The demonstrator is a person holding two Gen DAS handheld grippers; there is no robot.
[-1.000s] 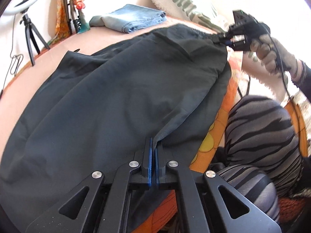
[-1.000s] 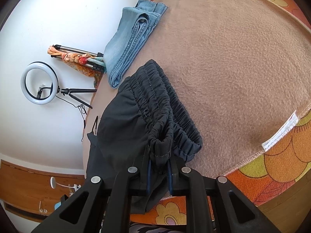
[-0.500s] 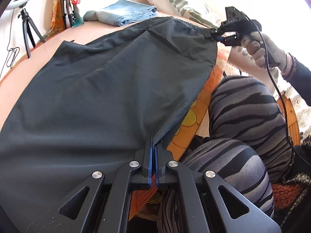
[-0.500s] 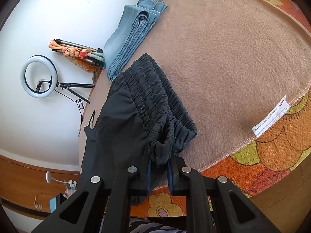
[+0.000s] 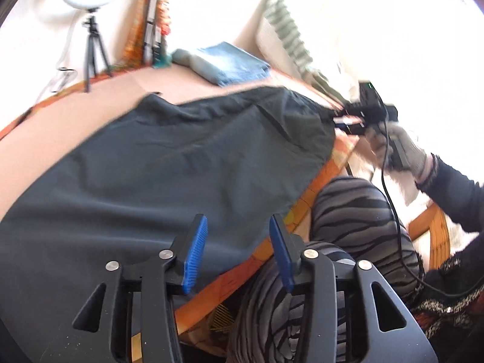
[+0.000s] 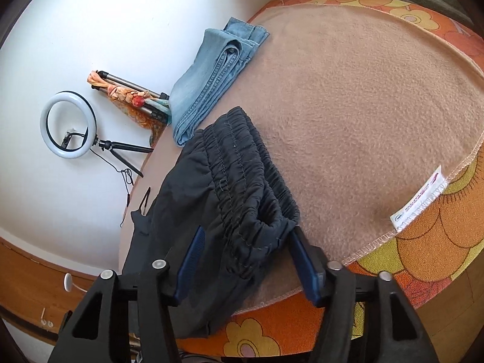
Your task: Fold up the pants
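Two grippers: both with jaws spread apart, neither gripping cloth.
Left gripper (image 5: 239, 251): blue pads wide; the near hem side of the black pants (image 5: 157, 181) lies just ahead and to its left, not between the pads.
Right gripper (image 6: 245, 260): jaws parted, straddling the corner of the gathered waistband (image 6: 242, 181); the cloth lies slack between them and touches the right pad.
Pants, position: spread flat on the tan blanket (image 6: 363, 106) over the bed, near edge hanging a little past the blanket border.
Long axis: runs left to right across the person, legs at the left gripper, waistband at the right.
Judged next move: re-grip to fold; right gripper is nearer its cloth, left must reach forward and left.
Near obstacle: the person's striped knee (image 5: 357, 217) sits close under the left gripper.
Mid: orange flowered bedcover (image 6: 423, 257) edge, white label (image 6: 419, 208).
Far: folded blue jeans (image 6: 211, 72) just beyond the waistband, apart from it; could crowd a fold that way.
Farthest: ring light (image 6: 69, 124) on tripod, by the wall.
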